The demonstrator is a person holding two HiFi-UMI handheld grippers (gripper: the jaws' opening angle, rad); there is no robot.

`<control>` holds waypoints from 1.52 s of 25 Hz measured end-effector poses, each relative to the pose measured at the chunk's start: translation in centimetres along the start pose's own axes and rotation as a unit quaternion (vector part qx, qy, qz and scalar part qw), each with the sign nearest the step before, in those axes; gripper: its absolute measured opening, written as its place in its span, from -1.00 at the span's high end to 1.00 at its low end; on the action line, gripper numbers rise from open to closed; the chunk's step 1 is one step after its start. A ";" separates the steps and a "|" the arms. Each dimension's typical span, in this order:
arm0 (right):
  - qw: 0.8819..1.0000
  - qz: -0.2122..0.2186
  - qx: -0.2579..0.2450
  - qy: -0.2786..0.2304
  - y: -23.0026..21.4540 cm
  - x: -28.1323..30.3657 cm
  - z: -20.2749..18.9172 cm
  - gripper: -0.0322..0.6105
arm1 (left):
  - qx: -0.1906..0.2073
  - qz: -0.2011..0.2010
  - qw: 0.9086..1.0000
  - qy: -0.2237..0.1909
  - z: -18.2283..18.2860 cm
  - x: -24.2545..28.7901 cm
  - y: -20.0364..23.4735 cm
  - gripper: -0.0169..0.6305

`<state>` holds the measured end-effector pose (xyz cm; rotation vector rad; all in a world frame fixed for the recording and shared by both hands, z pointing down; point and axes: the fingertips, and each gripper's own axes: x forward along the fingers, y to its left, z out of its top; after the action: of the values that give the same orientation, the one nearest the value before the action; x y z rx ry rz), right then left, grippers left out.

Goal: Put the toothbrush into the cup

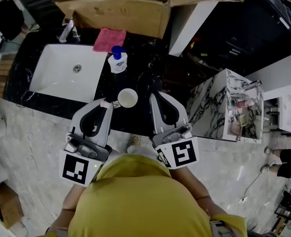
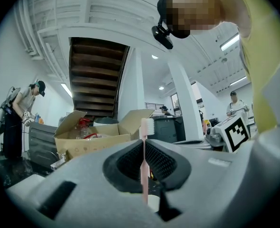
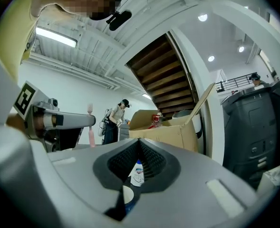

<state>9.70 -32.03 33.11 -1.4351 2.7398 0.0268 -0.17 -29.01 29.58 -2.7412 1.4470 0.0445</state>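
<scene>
A pink toothbrush (image 2: 144, 161) stands upright with its white bristles on top, and my left gripper (image 2: 144, 145) is shut on its handle. In the head view the left gripper (image 1: 105, 104) is just left of the white cup (image 1: 128, 98), which stands upright near the front edge of the black counter (image 1: 150, 63). The cup's rim (image 2: 153, 202) shows below the left jaws. My right gripper (image 1: 154, 97) is just right of the cup, its jaws closed together with nothing in them. In the right gripper view the cup (image 3: 127, 194) shows low, beyond the right gripper (image 3: 139, 144).
A white sink (image 1: 68, 72) with a tap (image 1: 67, 31) is set in the counter's left part. A soap bottle (image 1: 118, 59) with a blue cap and a pink cloth (image 1: 109, 39) lie behind the cup. An open cardboard box (image 1: 120, 9) stands at the back. A marbled cabinet (image 1: 224, 107) stands to the right.
</scene>
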 end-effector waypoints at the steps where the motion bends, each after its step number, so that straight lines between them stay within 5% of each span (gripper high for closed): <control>1: 1.000 0.002 0.002 -0.001 -0.3 0.1 -0.1 0.87 | 0.000 0.003 1.000 0.000 -0.1 0.2 -0.1 0.91; 10: 1.000 0.009 0.008 0.004 -0.8 0.6 -0.8 0.87 | -0.004 -0.002 1.000 0.009 -0.9 1.7 -0.2 0.91; 19: 1.000 -0.023 0.009 0.006 -1.5 0.8 -0.3 0.87 | -0.010 -0.053 0.998 0.025 -2.1 4.1 0.0 0.91; 38: 0.995 -0.074 0.022 0.063 -2.9 2.2 -3.4 0.87 | -0.076 -0.143 0.977 0.140 -12.5 7.9 0.7 0.91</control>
<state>10.69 -35.63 36.43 -1.6778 2.7015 -0.1332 3.74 -36.54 41.69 -3.1590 1.1191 -0.2613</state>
